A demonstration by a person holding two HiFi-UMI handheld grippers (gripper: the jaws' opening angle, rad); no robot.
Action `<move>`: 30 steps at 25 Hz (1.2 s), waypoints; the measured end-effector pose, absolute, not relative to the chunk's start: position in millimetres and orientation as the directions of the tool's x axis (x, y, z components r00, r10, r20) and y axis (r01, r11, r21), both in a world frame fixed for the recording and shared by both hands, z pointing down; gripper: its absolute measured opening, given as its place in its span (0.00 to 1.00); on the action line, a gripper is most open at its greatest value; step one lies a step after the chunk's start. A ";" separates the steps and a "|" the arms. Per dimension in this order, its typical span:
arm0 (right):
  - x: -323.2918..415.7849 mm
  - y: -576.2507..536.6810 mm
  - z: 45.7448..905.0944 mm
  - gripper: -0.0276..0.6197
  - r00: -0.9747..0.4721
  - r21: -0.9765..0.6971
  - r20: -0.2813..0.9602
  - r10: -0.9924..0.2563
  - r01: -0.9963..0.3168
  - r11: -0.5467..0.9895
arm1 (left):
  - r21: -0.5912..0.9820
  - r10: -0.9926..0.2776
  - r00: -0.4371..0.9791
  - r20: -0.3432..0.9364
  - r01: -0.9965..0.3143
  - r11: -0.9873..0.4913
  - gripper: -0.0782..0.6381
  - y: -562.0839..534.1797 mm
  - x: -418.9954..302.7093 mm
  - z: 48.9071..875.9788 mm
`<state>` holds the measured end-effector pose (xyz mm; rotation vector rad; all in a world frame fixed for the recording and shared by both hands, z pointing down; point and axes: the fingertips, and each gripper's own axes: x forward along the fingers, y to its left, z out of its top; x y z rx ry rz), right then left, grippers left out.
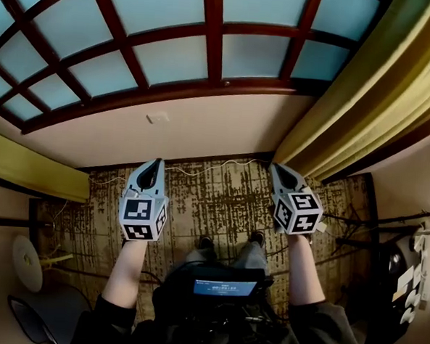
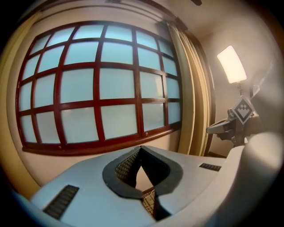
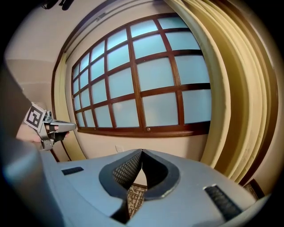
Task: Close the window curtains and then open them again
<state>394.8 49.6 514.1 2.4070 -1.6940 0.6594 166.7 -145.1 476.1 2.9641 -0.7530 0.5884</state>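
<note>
Yellow curtains [image 1: 365, 89] hang drawn back, window [image 1: 173, 20] bare; left hand-held gripper [image 1: 154, 164] and right hand-held gripper [image 1: 279, 170] closed, empty. Either unstarted or already finished.

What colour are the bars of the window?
The window bars are dark reddish brown; the left gripper view shows them best.

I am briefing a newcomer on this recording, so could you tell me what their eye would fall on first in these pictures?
The big window, a dark red grid over frosted pale-blue panes, fills the top of the head view, with the yellow left curtain and right curtain gathered aside. Below it, the left gripper and right gripper point toward it side by side, jaws shut and empty.
</note>
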 end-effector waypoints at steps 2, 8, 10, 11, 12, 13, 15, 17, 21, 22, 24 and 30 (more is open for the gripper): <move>388.0 47.6 515.1 0.06 0.268 -0.135 0.431 -0.862 -0.925 -0.355 | -0.057 -0.469 0.806 0.363 -0.483 -0.874 0.11 -149.0 158.0 478.8; 374.7 49.3 524.4 0.06 0.230 -0.135 0.451 -0.863 -0.938 -0.320 | -0.034 -0.505 0.781 0.367 -0.532 -0.846 0.11 -142.7 138.4 480.0; 370.0 52.9 528.6 0.06 0.216 -0.129 0.459 -0.862 -0.944 -0.305 | -0.026 -0.515 0.769 0.378 -0.547 -0.836 0.11 -135.8 130.2 485.4; 368.4 54.1 530.5 0.06 0.211 -0.126 0.460 -0.862 -0.946 -0.299 | -0.028 -0.521 0.764 0.382 -0.554 -0.832 0.11 -133.9 126.6 489.3; 367.7 55.2 532.5 0.06 0.208 -0.125 0.460 -0.863 -0.947 -0.295 | -0.029 -0.525 0.759 0.385 -0.559 -0.829 0.11 -133.0 124.1 493.4; 367.5 57.3 534.9 0.06 0.206 -0.127 0.461 -0.863 -0.947 -0.294 | -0.025 -0.527 0.756 0.388 -0.563 -0.826 0.11 -131.6 122.7 497.4; 368.7 65.4 540.2 0.06 0.208 -0.133 0.464 -0.861 -0.945 -0.300 | -0.007 -0.522 0.755 0.396 -0.566 -0.824 0.11 -127.1 121.5 506.2; 372.4 73.4 545.0 0.06 0.216 -0.137 0.467 -0.857 -0.940 -0.312 | 0.007 -0.516 0.758 0.398 -0.565 -0.825 0.11 -124.8 121.0 514.3; 380.6 86.8 556.0 0.06 0.228 -0.152 0.477 -0.849 -0.930 -0.336 | 0.010 -0.514 0.749 0.419 -0.569 -0.822 0.11 -126.0 116.1 531.5; 381.8 90.1 559.1 0.06 0.231 -0.153 0.481 -0.846 -0.928 -0.340 | 0.012 -0.512 0.747 0.425 -0.570 -0.822 0.11 -125.4 114.6 534.6; 383.4 95.3 563.3 0.06 0.234 -0.149 0.487 -0.841 -0.927 -0.344 | 0.011 -0.507 0.747 0.431 -0.566 -0.824 0.11 -123.4 112.9 536.8; 382.5 103.3 562.7 0.06 0.244 -0.110 0.489 -0.837 -0.935 -0.337 | 0.001 -0.503 0.754 0.422 -0.555 -0.832 0.11 -116.1 112.0 530.6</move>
